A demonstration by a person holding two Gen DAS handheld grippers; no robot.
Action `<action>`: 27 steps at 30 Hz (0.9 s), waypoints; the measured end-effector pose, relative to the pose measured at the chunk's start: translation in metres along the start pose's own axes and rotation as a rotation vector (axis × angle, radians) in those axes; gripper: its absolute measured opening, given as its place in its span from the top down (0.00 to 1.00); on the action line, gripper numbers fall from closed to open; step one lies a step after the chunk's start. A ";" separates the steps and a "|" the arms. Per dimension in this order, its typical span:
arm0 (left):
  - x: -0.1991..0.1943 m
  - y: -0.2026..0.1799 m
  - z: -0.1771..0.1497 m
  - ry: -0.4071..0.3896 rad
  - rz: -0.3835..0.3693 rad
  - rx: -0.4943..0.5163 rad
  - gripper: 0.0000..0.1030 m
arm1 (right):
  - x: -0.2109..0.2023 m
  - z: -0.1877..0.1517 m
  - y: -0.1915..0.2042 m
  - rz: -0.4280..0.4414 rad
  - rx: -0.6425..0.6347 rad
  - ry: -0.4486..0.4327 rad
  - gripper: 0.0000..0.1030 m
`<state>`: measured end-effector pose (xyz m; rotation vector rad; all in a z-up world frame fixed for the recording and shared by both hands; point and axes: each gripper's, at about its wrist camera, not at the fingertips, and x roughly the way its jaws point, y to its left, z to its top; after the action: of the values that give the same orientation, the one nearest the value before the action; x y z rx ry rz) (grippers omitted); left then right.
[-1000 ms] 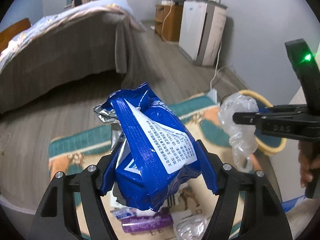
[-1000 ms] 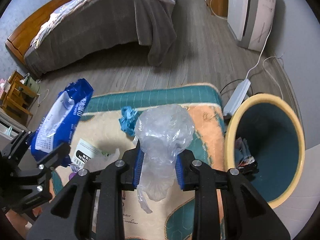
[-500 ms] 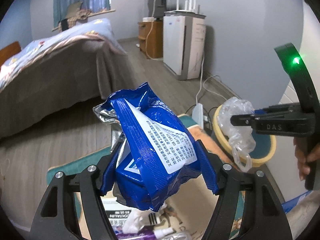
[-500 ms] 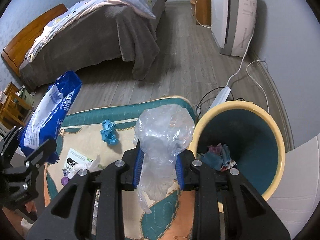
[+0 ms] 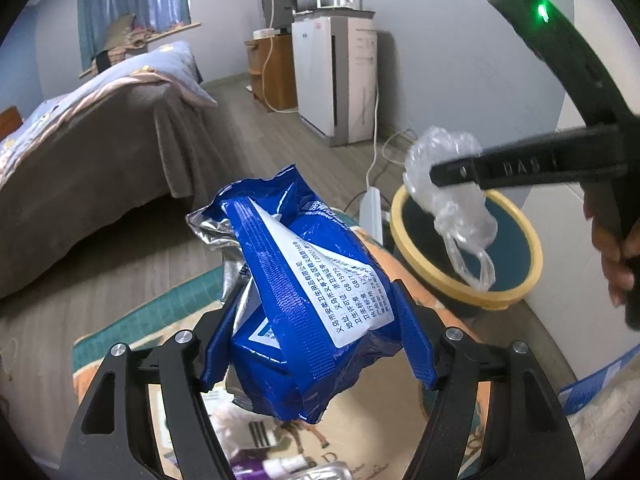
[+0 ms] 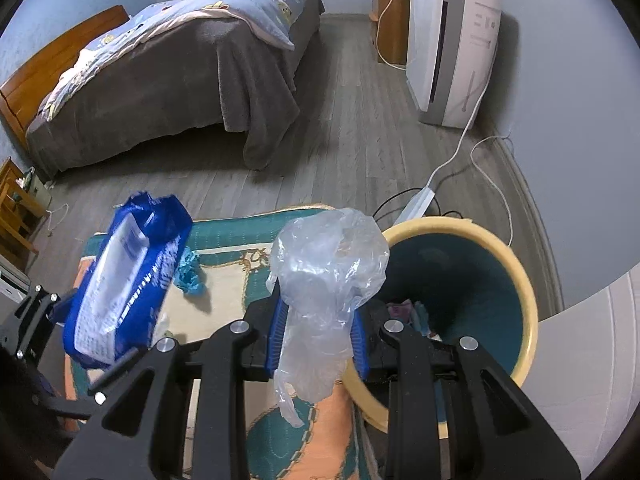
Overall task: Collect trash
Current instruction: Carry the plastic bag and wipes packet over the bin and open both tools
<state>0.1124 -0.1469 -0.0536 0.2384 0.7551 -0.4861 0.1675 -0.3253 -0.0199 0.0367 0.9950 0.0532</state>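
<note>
clear plastic bag (image 6: 328, 280) sits dead centre of the right wrist view, pinched in the right tool (image 6: 318, 336), whose jaws are nearly closed on the crumpled film. its loose tail dangles at the near rim of the yellow-rimmed bin (image 6: 528, 320), lower right of frame. over on the left, the blue wipes packet (image 5: 304, 308) fills the middle of the left wrist view, clamped wide between the pads of the left tool (image 5: 316, 344).

this looks like the drop-off step: both pieces lifted, neither in the bin yet. next move, by my read, is to carry the bag further over the opening and only then spread the jaws; the packet follows, and it is bulky, so it wants a clear line in.

the right view looks down into the bin and shows scraps already at the bottom, plus a blue crumpled scrap (image 6: 190, 276) on the rug (image 6: 224, 228). the left view shows the bag hanging over the bin's mouth from the side, and the person's hand (image 5: 612, 248) at far right.
</note>
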 end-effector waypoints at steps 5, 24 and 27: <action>0.003 -0.010 0.002 0.007 -0.003 0.002 0.30 | 0.000 0.001 -0.007 -0.009 -0.005 0.001 0.73; 0.016 -0.051 0.024 0.023 -0.035 -0.039 0.30 | -0.004 0.002 -0.037 -0.056 0.018 0.007 0.73; 0.020 -0.064 0.029 0.025 -0.043 -0.002 0.30 | -0.005 0.002 -0.048 -0.071 0.022 0.010 0.73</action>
<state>0.1099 -0.2197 -0.0490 0.2266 0.7860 -0.5239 0.1672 -0.3734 -0.0171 0.0212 1.0062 -0.0220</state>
